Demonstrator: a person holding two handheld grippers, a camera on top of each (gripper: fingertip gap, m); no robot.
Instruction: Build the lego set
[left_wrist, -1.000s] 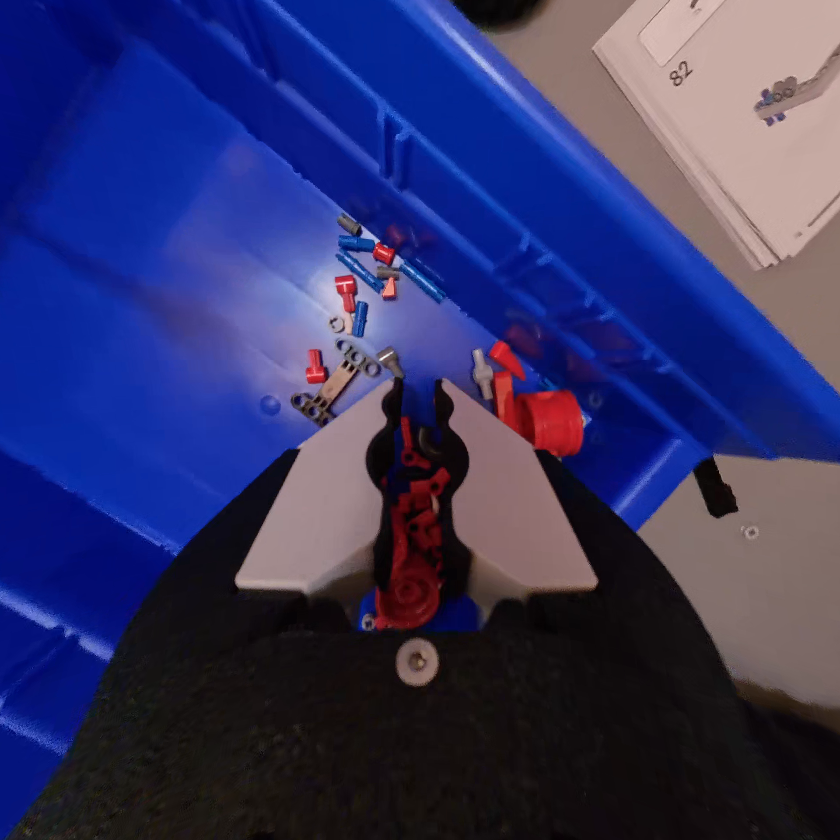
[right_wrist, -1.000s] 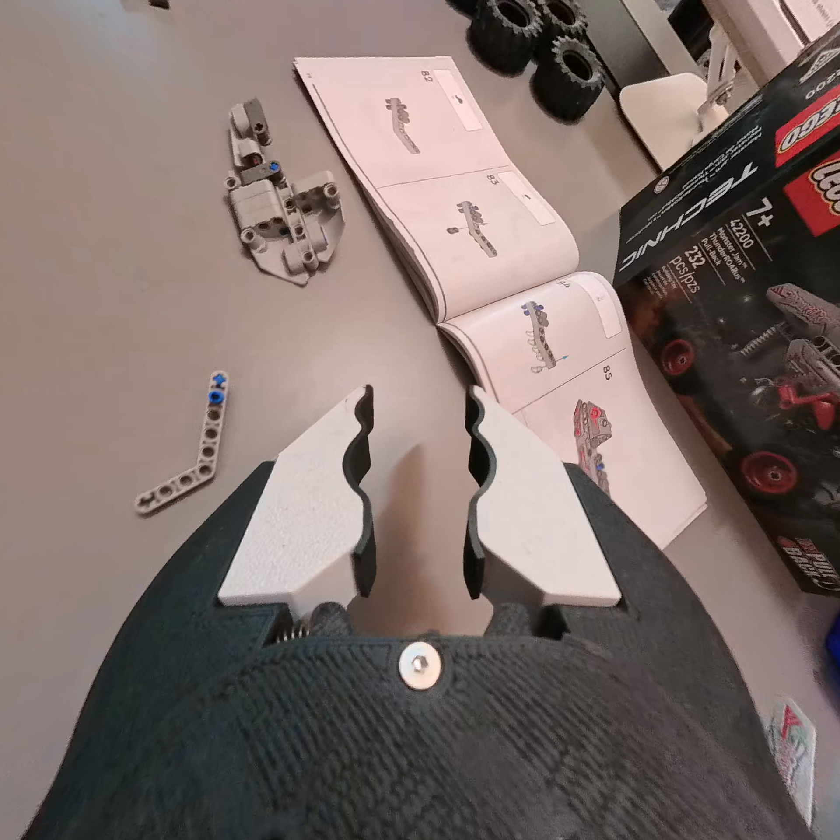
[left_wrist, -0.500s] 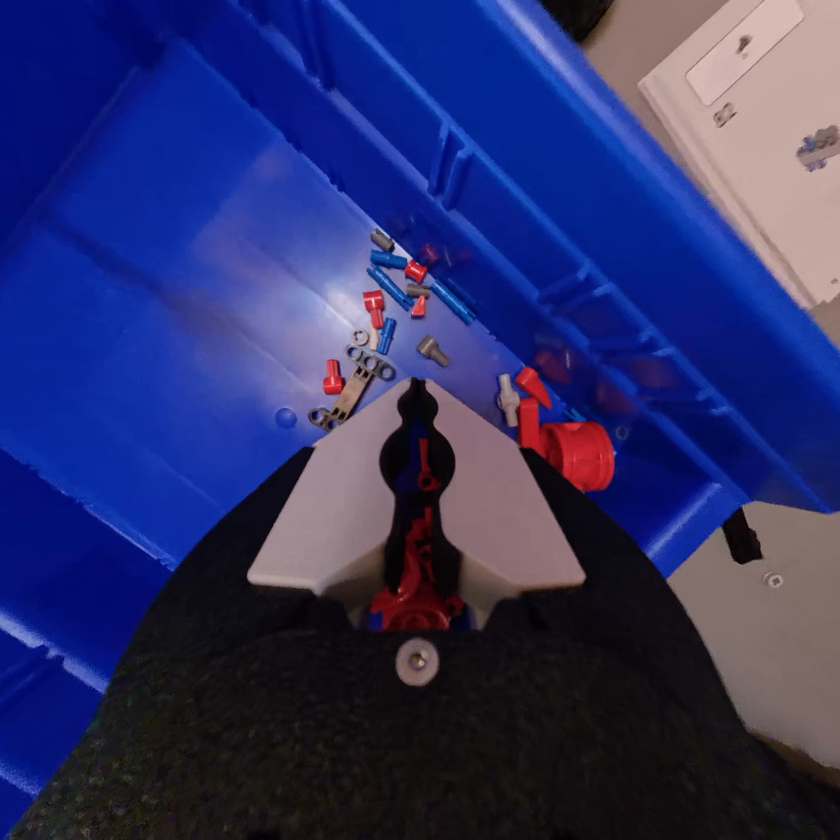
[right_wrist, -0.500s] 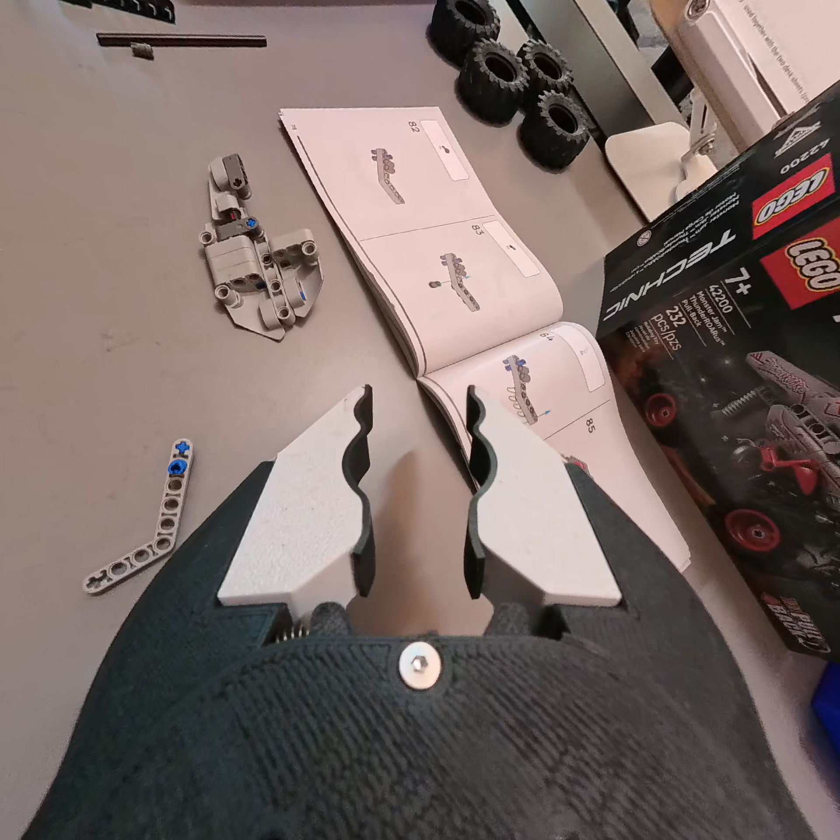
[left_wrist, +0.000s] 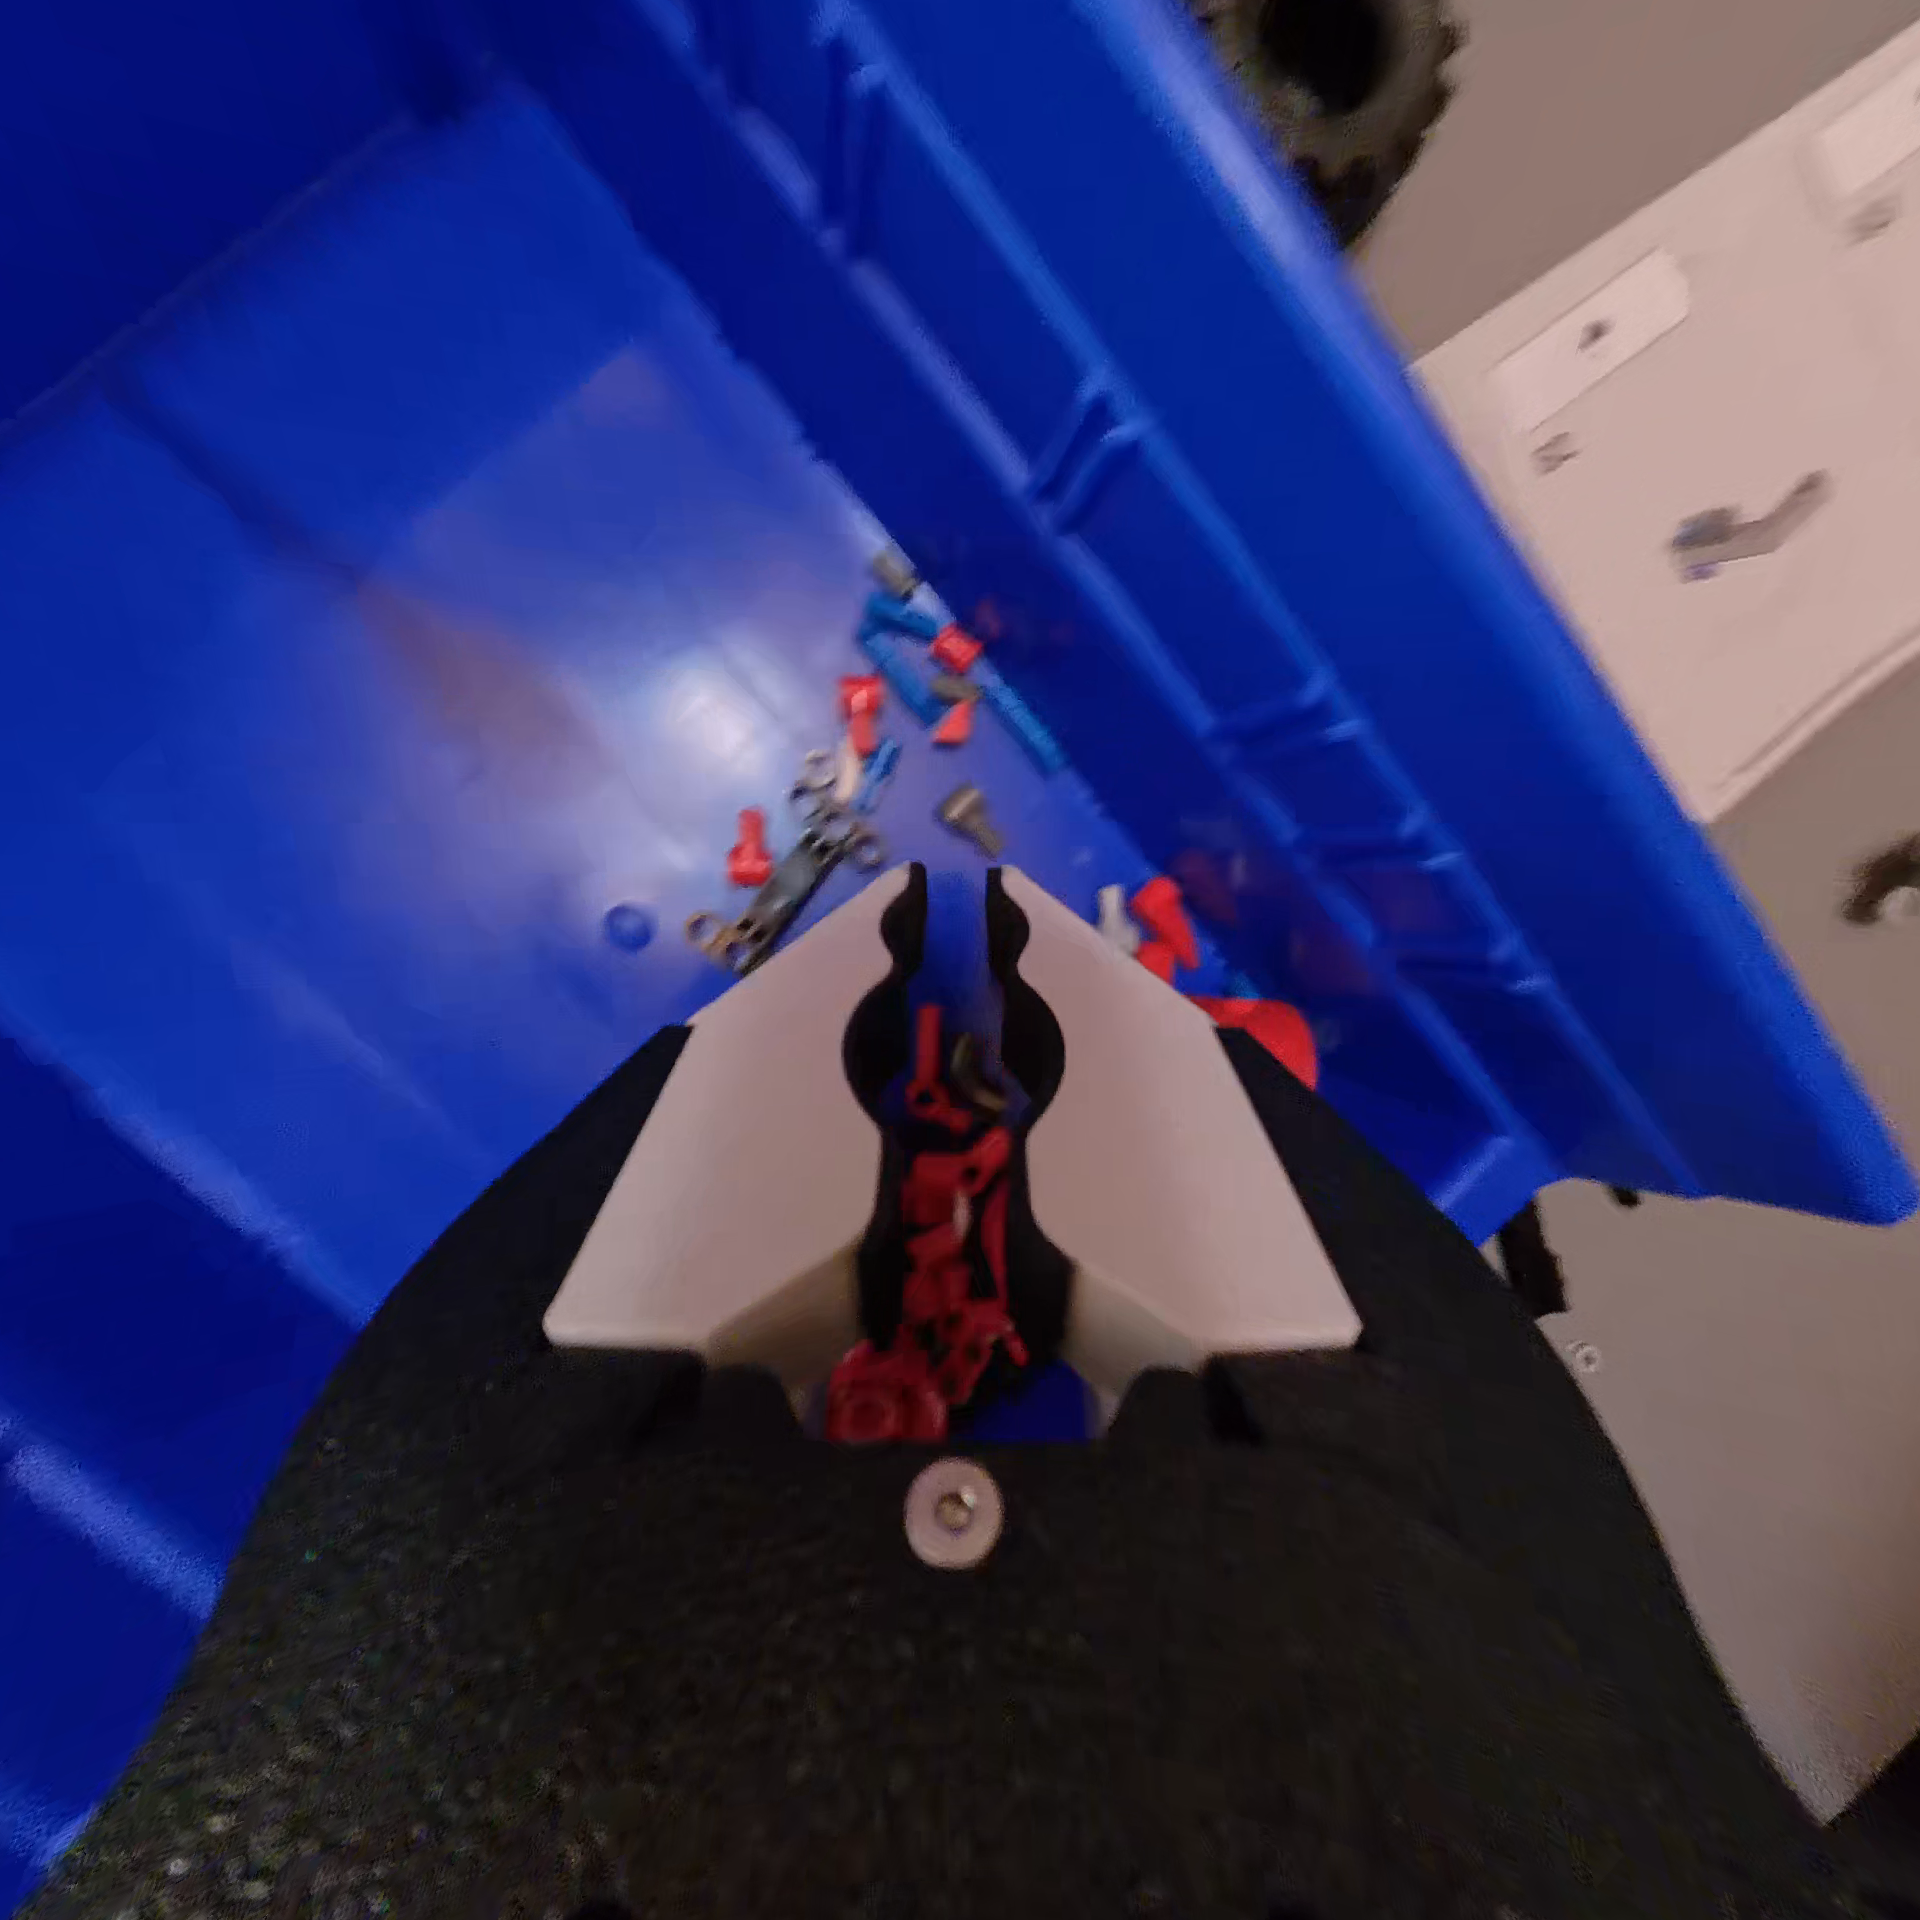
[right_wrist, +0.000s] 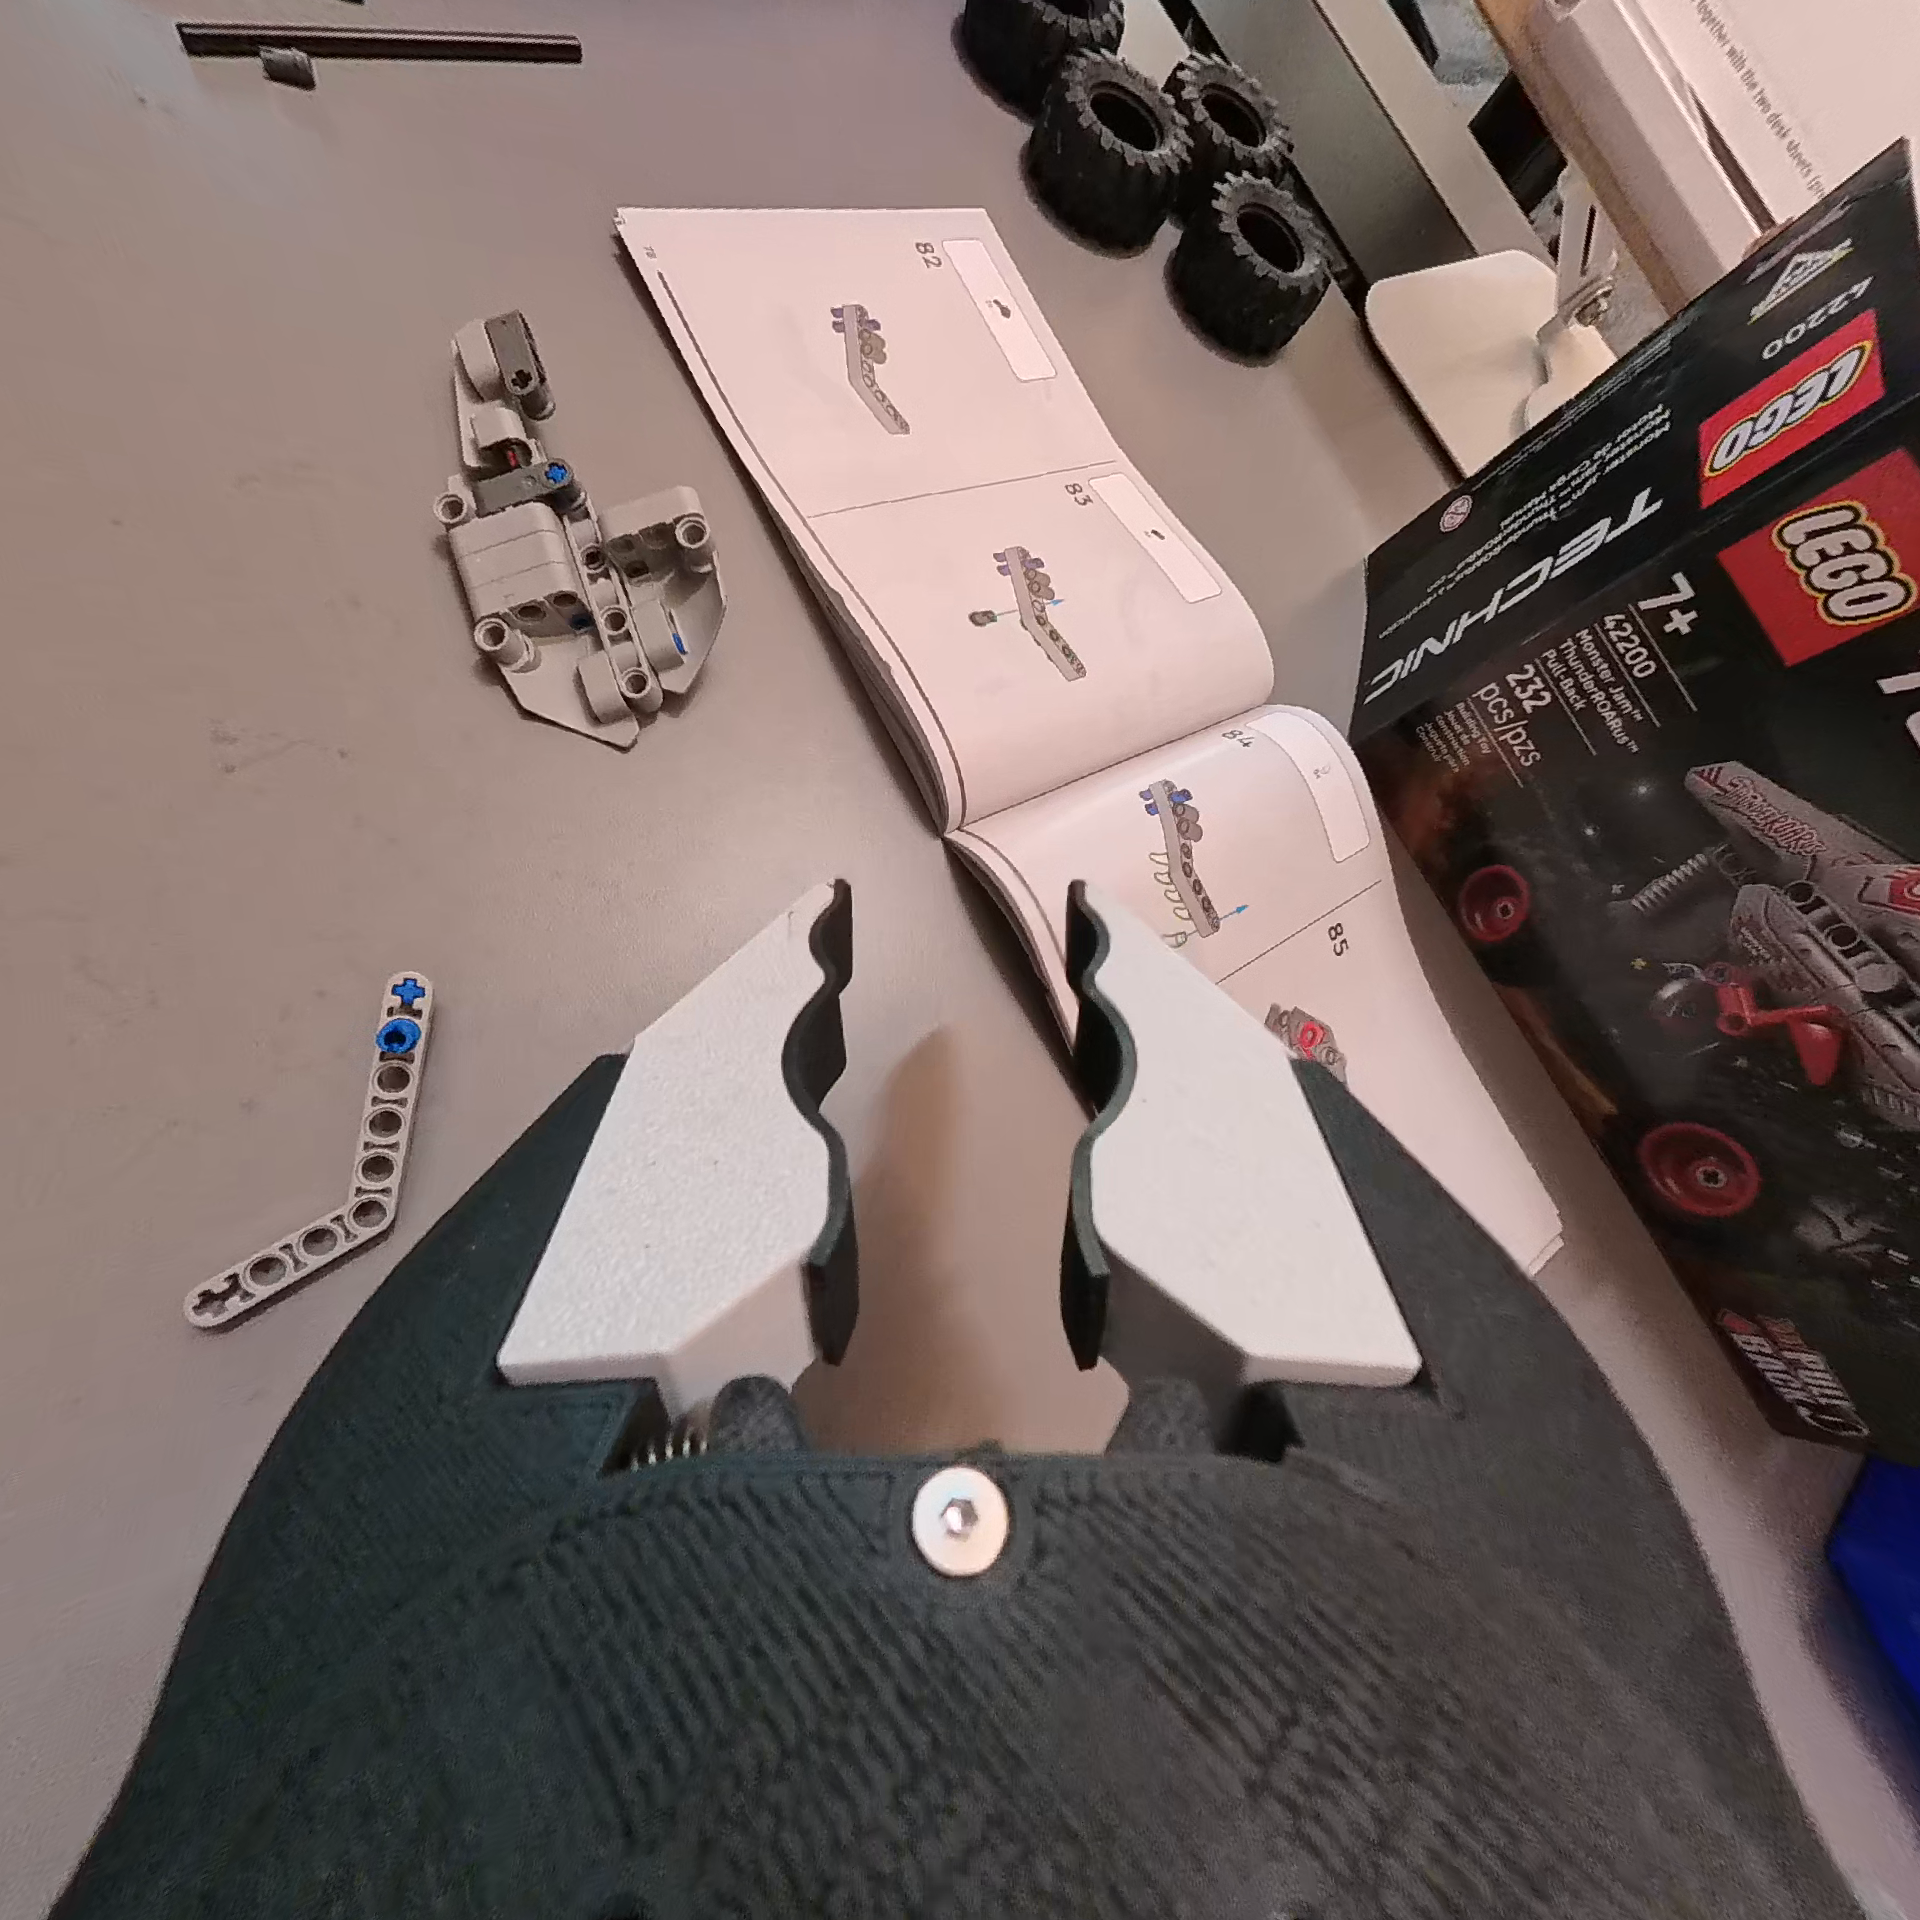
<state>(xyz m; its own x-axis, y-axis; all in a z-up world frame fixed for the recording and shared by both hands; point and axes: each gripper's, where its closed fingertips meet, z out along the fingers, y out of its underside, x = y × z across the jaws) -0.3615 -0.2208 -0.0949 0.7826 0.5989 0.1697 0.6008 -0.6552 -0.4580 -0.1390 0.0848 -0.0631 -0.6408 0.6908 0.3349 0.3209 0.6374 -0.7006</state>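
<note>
lego pieces (left_wrist: 940, 1236), mostly red, lie in a heap seen through the slightly parted jaws of the left gripper (left_wrist: 954, 883), which hangs over the blue bin (left_wrist: 436, 582) gripping nothing. just beyond its tips, small red, blue and grey pins (left_wrist: 883, 707) are scattered on the bin floor. the right gripper (right_wrist: 951, 904) is spread wide and empty above the grey table (right_wrist: 260, 831), a bent grey beam (right_wrist: 348, 1174) to its left. farther off lie the open instruction booklet (right_wrist: 935, 499), a grey sub-assembly (right_wrist: 577, 582), the set's box (right_wrist: 1662, 831) and black tyres (right_wrist: 1174, 156).
</note>
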